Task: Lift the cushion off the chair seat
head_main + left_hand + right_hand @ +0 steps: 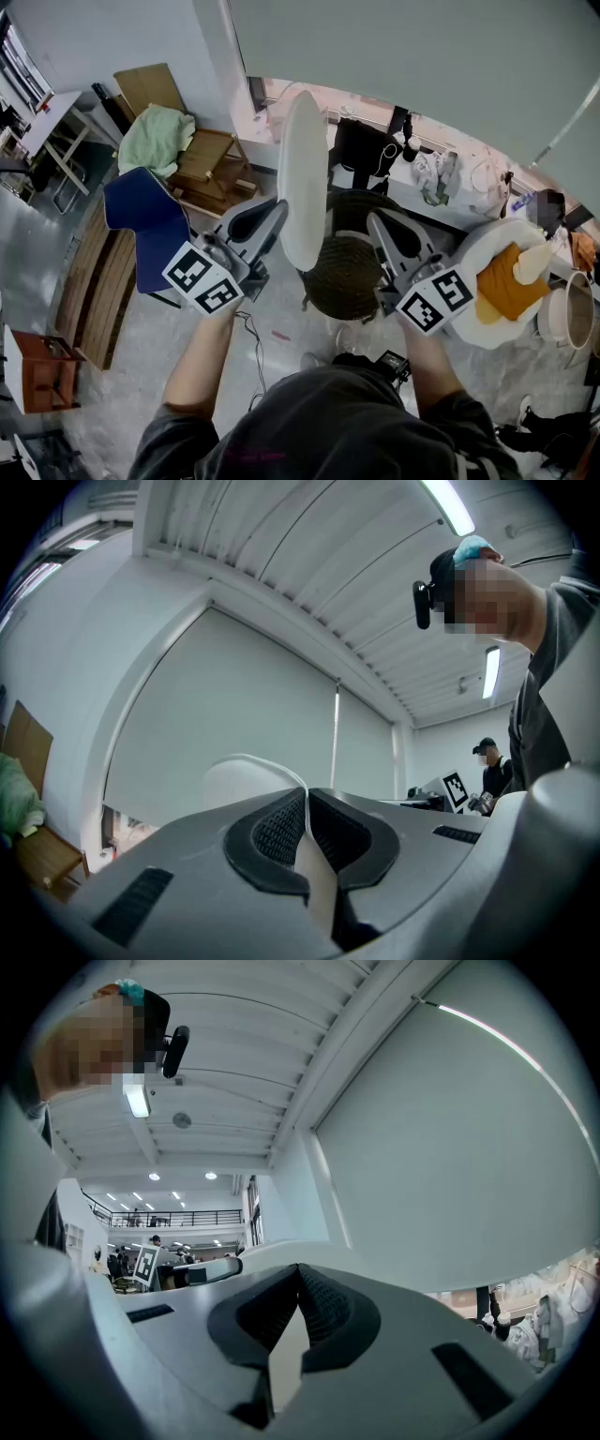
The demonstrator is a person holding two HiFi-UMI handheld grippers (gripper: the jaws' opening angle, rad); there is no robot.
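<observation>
Cluttered floor [169, 356] around upright cushion [304, 178]

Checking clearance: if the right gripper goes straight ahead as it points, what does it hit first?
Probably the far rim of the cushion in the left gripper; depth is unclear. Missing it, the window blind.

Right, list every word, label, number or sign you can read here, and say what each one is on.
No readable text anywhere.
The left gripper and right gripper bear only black-and-white square marker patterns, with no letters or digits.
The white cushion is plain and has no visible label.
</observation>
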